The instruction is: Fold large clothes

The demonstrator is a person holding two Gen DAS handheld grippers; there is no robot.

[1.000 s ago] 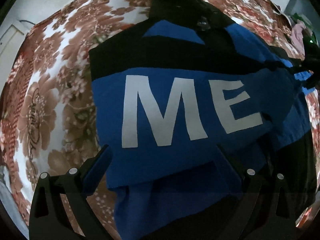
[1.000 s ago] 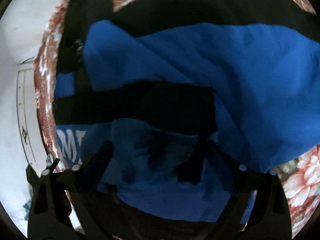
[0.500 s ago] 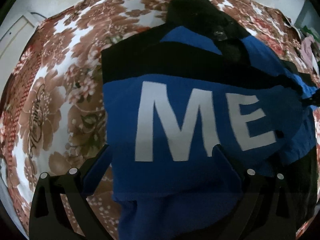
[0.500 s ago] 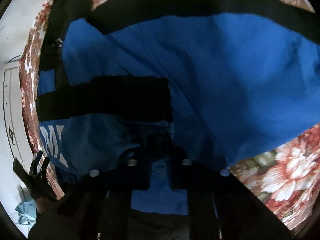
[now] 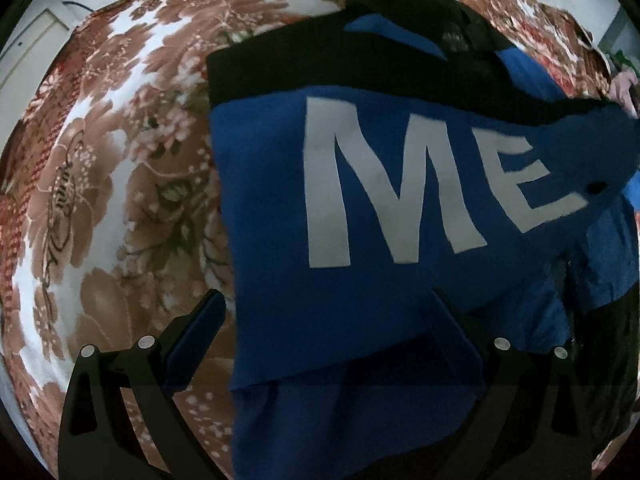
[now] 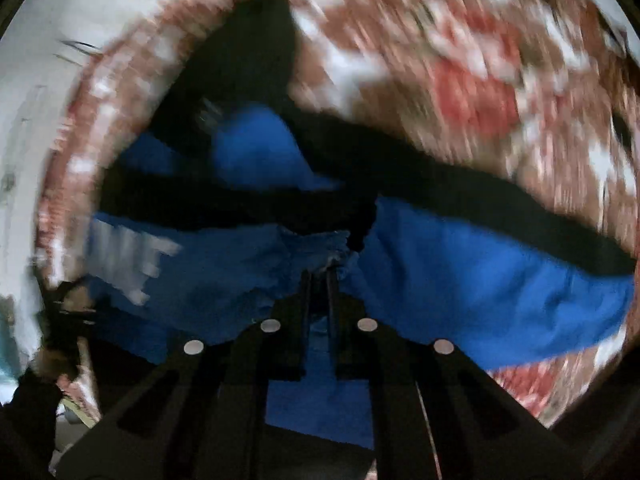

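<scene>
A floral bedspread point(image 5: 120, 200) lies under a blue-and-black garment point(image 5: 400, 280) with white letters point(image 5: 400, 184), spread ahead of the left gripper point(image 5: 324, 316), whose jaws stand wide apart, holding nothing. The right gripper point(image 6: 319, 276) has its jaws pinched together on bunched blue cloth of the garment.

Your right wrist view is smearing all over: the floral bedspread point(image 6: 460, 80) is streaking at twelve to three o'clock, and the white lettering point(image 6: 128, 256) at nine o'clock is blurring past reading. The blue and black garment point(image 6: 460, 272) is hiding the tips of the right gripper point(image 6: 319, 276). In your left wrist view, that garment point(image 5: 380, 300) is running off the frame at three and six o'clock, covering the bedspread point(image 5: 120, 200) beneath.
</scene>
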